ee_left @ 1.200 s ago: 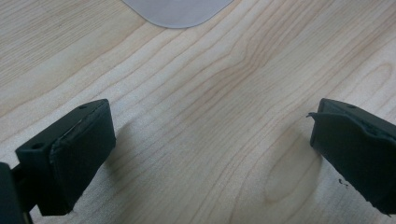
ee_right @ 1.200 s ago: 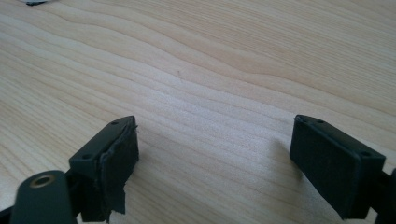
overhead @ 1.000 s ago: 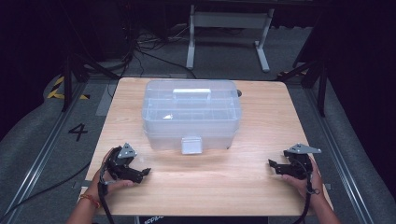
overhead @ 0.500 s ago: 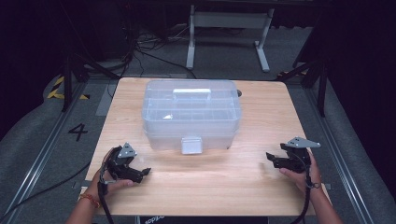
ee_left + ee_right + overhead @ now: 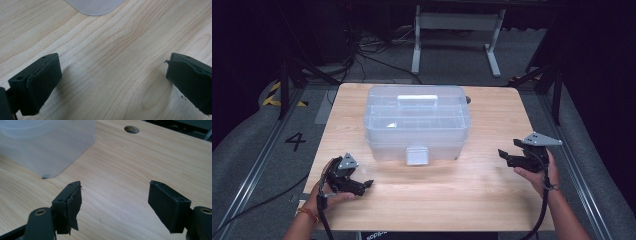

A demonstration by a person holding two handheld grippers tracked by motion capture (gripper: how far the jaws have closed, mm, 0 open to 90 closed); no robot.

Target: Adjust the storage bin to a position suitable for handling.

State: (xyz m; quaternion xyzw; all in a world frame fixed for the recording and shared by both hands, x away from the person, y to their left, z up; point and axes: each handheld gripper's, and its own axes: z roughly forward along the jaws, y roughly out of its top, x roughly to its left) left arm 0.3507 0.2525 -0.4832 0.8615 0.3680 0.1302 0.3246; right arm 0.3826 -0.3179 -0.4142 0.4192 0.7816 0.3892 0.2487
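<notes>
You sit at a pale wooden table, seen from above, with a gripper in each hand. A clear plastic box with a lid, a flat handle on top and a front latch stands in the middle of the far half of the table. Its latch faces you.

Your left gripper rests low near the front left corner of the table, held in your left hand. It points toward the middle of the table, and it is well apart from the box. In the left gripper view its jaws stand wide apart with bare wood between them, holding nothing. A rounded corner of the box shows at the top of that view.

Your right gripper is near the right edge of the table, held in your right hand. It points left, toward the box, and is apart from it. In the right gripper view the jaws are spread wide and empty. The pad on the left jaw in that view looks torn and ragged at its edge. The box's corner sits at upper left there, and a round hole in the tabletop lies beyond it.

A cable trails from the right gripper along your forearm.
</notes>
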